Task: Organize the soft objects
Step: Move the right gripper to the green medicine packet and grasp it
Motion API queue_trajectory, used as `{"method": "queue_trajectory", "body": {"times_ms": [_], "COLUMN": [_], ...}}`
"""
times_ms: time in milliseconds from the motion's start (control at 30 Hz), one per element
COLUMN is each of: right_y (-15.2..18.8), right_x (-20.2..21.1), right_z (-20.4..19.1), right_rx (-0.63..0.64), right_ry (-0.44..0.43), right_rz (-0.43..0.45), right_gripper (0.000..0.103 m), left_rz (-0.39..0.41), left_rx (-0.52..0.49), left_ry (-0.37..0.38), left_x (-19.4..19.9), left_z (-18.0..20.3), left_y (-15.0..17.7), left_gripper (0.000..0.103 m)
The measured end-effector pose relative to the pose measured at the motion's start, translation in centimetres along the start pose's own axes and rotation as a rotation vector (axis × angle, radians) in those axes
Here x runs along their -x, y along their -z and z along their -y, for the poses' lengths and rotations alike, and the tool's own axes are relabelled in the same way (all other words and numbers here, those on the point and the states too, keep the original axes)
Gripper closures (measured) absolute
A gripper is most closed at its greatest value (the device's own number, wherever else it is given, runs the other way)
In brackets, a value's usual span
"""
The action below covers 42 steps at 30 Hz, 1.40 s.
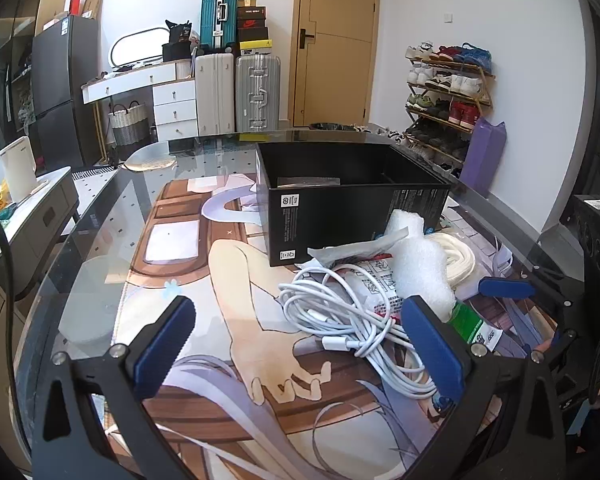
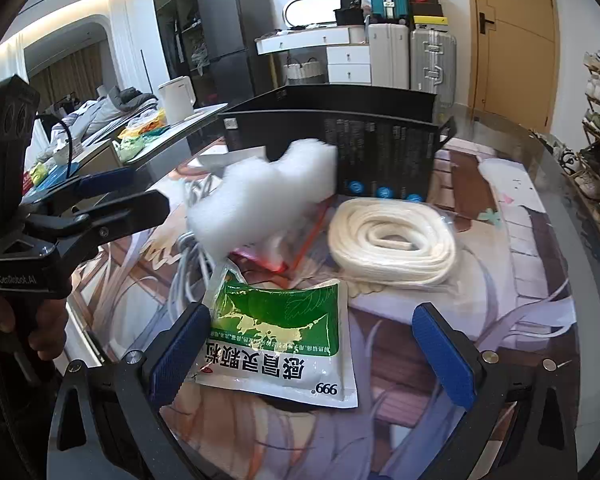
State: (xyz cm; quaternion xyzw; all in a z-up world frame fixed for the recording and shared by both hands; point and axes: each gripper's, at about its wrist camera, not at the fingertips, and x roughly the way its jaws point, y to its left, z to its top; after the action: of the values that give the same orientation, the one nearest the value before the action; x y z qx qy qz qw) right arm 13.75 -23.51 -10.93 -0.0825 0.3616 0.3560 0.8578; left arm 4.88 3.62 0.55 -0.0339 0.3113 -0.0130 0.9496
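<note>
A pile of soft items lies on the printed mat in front of an open black box (image 1: 352, 196). It holds a white foam wrap (image 1: 416, 264), a tangled white cable (image 1: 352, 320), a coiled white rope (image 2: 392, 236) and a green and white sachet (image 2: 280, 340). My left gripper (image 1: 296, 348) is open, its right finger beside the foam and over the cable. My right gripper (image 2: 312, 352) is open just above the sachet. The foam (image 2: 268, 200) looks blurred in the right wrist view, with the box (image 2: 340, 136) behind it. The left gripper (image 2: 120, 192) shows at left there.
The glass table (image 1: 100, 240) carries an illustrated mat (image 1: 228, 280). A printed leaflet (image 1: 376, 280) lies under the cable. A shoe rack (image 1: 448, 92) and a purple bag (image 1: 482, 160) stand right of the table, suitcases (image 1: 236, 92) and drawers behind, a side table with kettle (image 1: 18, 168) at left.
</note>
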Motion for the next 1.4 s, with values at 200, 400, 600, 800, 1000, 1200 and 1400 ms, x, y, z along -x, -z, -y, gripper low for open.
{"method": "queue_trajectory", "body": {"times_ms": [200,400,600,800,1000,1200,1400], "right_y": [0.2,0.5,0.7,0.8,1.1,1.2,1.5], "right_x": [0.1,0.0,0.3,0.2,0.1,0.8,1.5], "right_z": [-0.8,-0.5,1.2,1.3,0.7,0.4,0.4], "right_rx": [0.031,0.037,0.028,0.049,0.061,0.078,0.073], "right_ry": [-0.025,0.001,0.031,0.061,0.070,0.038,0.003], "right_rz": [-0.001,-0.011,-0.017,-0.029,-0.025,-0.008,0.016], "right_gripper": [0.000,0.000,0.001,0.001,0.001,0.028,0.045], "left_rz": [-0.002,-0.003,-0.007,-0.013,-0.019,-0.038,-0.060], "left_rx": [0.000,0.003,0.001,0.001,0.000,-0.006,-0.005], "left_ry": [-0.003,-0.004,-0.005,-0.001,0.006,0.022,0.025], "left_x": [-0.1,0.0,-0.1,-0.3,-0.5,-0.6,-0.9], "left_z": [0.0,-0.1,-0.2,-0.1,0.1,0.2,0.6], "left_y": [0.0,0.0,0.1,0.1,0.2,0.3,0.4], "left_gripper": [0.000,0.000,0.000,0.000,0.000,0.000,0.000]}}
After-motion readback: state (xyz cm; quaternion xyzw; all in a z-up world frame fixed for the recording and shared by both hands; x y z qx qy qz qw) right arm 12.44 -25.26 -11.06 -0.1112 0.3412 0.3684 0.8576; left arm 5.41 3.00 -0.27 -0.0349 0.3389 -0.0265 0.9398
